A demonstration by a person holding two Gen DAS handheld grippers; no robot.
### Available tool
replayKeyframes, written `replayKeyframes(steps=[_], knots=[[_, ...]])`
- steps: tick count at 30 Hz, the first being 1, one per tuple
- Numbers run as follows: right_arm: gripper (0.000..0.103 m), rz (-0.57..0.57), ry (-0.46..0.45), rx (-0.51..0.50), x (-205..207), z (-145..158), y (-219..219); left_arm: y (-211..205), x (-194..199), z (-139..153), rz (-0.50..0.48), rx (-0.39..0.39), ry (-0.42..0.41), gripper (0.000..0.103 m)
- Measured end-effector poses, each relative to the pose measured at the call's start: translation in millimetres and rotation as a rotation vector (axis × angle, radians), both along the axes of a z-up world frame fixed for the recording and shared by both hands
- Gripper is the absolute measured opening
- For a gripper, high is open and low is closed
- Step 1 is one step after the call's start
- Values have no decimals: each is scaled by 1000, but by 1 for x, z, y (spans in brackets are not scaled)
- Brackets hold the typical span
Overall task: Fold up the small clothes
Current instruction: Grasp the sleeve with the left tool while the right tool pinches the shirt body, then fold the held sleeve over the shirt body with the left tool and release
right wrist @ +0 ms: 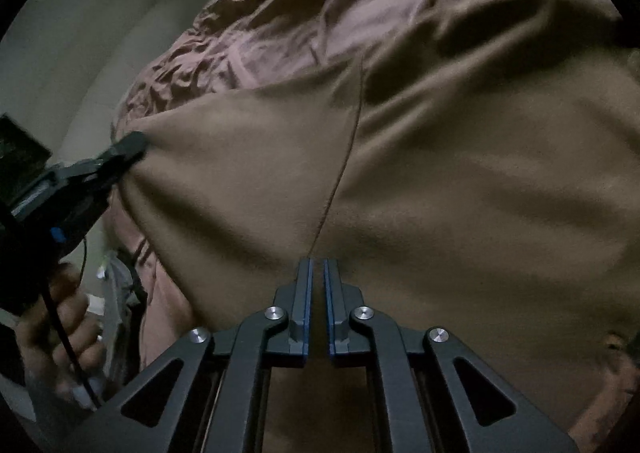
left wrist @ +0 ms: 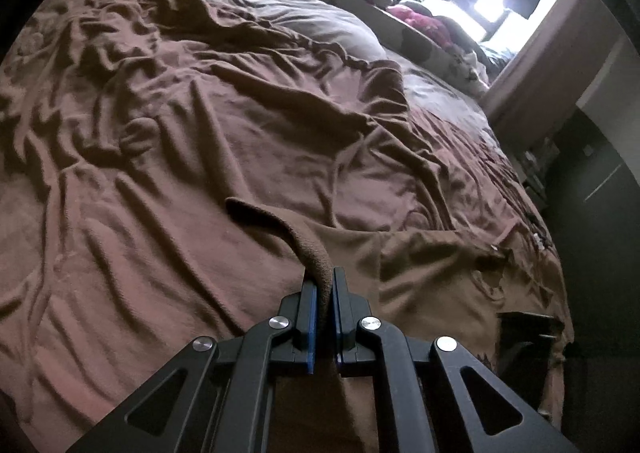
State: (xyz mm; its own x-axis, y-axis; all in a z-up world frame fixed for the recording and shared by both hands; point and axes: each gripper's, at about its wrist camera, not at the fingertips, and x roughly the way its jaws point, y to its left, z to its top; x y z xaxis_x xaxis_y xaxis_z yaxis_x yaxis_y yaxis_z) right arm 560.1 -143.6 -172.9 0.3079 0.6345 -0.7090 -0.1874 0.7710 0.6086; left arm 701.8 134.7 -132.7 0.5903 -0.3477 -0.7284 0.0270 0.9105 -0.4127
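A tan-brown garment (left wrist: 424,277) lies on the bed, lifted at its near edge. In the left wrist view my left gripper (left wrist: 325,279) is shut on a rolled edge of this cloth, which rises between the blue pads. In the right wrist view the same garment (right wrist: 460,181) fills the frame, pulled taut, with a seam running down to my right gripper (right wrist: 316,267). The right gripper is shut, with the cloth pinched at its fingertips. At the far left of that view my left gripper (right wrist: 130,149) pinches the garment's corner, held by a person's hand (right wrist: 60,317).
A wrinkled pinkish-brown blanket (left wrist: 180,125) covers the bed. Stuffed toys (left wrist: 400,1) sit on a ledge under a bright window at the back. Dark furniture (left wrist: 592,193) stands off the bed's right side. A pale wall (right wrist: 80,53) is at the left.
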Motion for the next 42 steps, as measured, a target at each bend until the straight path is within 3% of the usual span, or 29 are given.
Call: replayKeyframes(steps=[3,13,15,16,17,19,26,32,33,35,37,38,42], knots=[[0,-12,3,3,9,-8,3,-11,-4,5,-22,12,3,6],[1,-25,-7,-5,4,13,-25,-53,-12,23,-87,27,-6,6],[6,-33,-20,-34,1,23,-34,-61,-13,26,-99,23,-7,6],[18,-35,-25,-40,-2,25,-38,-67,-14,28,-107,21,-10,6],[37,-37,-31,-46,-5,29,-42,-72,-15,29,-117,20,-14,6],[53,-53,-53,-51,-11,37,-54,-85,-16,32,-133,34,-11,6],[53,-106,-101,-84,-35,58,-98,-126,-21,34,-167,50,8,6],[53,-139,-90,-74,-54,65,-140,-162,-24,24,-205,48,31,7],[53,-142,-89,-73,-56,65,-144,-169,-24,22,-219,50,42,10],[54,-152,-92,-71,-59,67,-152,-175,-23,19,-234,51,73,27],[64,-154,-103,-69,-61,70,-155,-175,-24,21,-224,42,64,54],[68,-154,-109,-67,-62,71,-156,-170,-25,23,-208,42,48,56],[68,-149,-133,-75,-65,75,-155,-149,-24,22,-147,45,49,56]])
